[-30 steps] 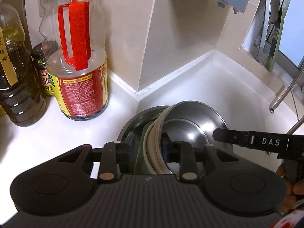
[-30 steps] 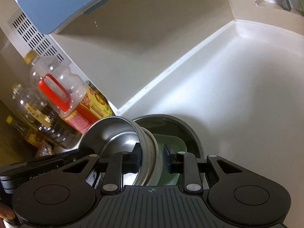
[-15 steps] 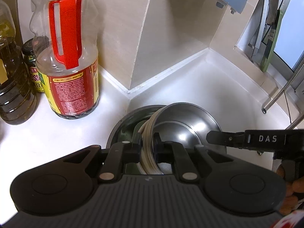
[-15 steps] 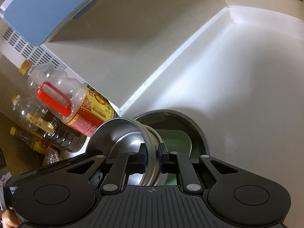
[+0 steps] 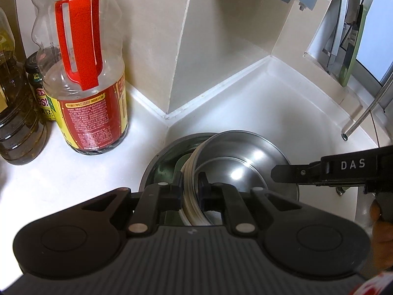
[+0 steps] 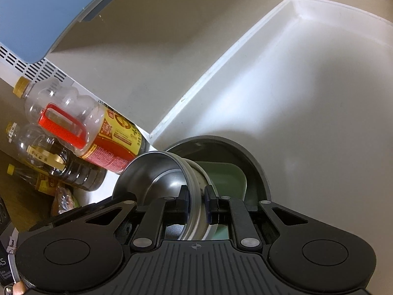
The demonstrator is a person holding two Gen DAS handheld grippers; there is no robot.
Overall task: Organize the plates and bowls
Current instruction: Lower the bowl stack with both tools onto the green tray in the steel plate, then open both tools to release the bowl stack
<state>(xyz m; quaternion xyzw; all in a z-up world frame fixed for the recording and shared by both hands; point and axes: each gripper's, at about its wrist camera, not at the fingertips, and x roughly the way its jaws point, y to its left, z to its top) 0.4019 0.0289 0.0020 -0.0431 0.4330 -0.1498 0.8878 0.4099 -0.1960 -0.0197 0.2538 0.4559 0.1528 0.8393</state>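
Observation:
A steel bowl (image 5: 240, 162) sits nested on cream-rimmed bowls (image 5: 189, 191), tilted inside a dark grey plate (image 5: 154, 164) that also holds a green dish (image 5: 183, 159). My left gripper (image 5: 191, 186) is shut on the stacked rims at the near left side. One finger (image 5: 294, 173) of my right gripper reaches in from the right. In the right wrist view, my right gripper (image 6: 196, 198) is shut on the wall of the steel bowl (image 6: 157, 174). The green dish (image 6: 226, 177) and the dark plate's rim (image 6: 258, 162) show behind it.
A clear oil bottle with a red handle (image 5: 91, 81), a dark oil bottle (image 5: 14, 113) and a small jar (image 5: 39, 91) stand at the left on the white counter (image 5: 73, 172). A wall corner juts out behind. A metal rod (image 5: 363, 113) slants at the right, near a person's hand (image 5: 380, 221).
Both grippers closed from a loose straddle onto the bowl stack's rims. The stack now looks a little more tilted, and the views shifted slightly.

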